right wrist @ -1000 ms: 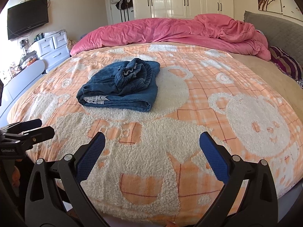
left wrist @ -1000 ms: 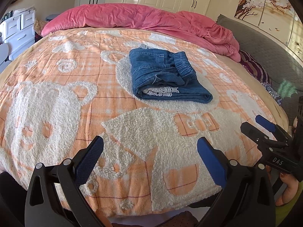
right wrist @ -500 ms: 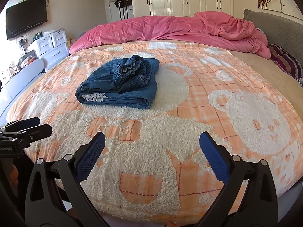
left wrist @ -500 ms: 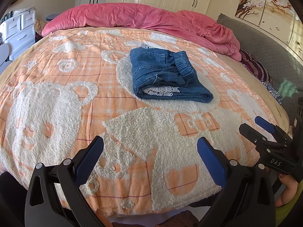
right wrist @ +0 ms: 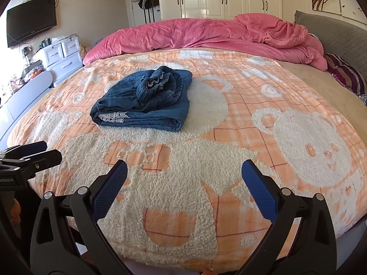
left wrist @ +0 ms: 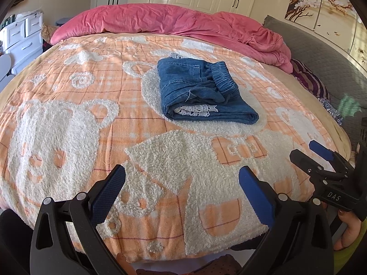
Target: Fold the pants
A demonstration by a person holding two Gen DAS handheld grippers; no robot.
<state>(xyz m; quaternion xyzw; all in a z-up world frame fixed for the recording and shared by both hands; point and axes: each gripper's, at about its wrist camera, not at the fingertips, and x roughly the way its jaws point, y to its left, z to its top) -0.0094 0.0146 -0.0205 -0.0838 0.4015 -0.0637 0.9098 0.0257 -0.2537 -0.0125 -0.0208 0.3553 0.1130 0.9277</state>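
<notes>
Two grippers, one garment, one bed. Far left, beyond the bed edge: white drawer unit (right wrist: 62,55) with a wall-mounted television (right wrist: 31,20) above it. Left gripper (left wrist: 182,183): jaws spread wide, nothing between the blue pads, poised above the near edge of the orange bear-pattern blanket (left wrist: 68,105), well apart from the garment. Centre: denim pants (left wrist: 201,91), lying on a white fleece patch toward the middle of the bed, already gathered into a compact rectangular bundle; elastic waistband bunched on top, strip of white lace showing at the near open end. Right gripper (right wrist: 184,178): jaws likewise wide and empty, level with its partner near the bed's front edge. Far side and right: pink duvet (right wrist: 206,34) heaped toward the grey headboard (right wrist: 332,29). Step judged: folding essentially complete, both tools clear of the cloth. Next move, if any: reach in to flatten the rumpled waistband and tuck the lace, gripping lightly so the layers do not slide.
</notes>
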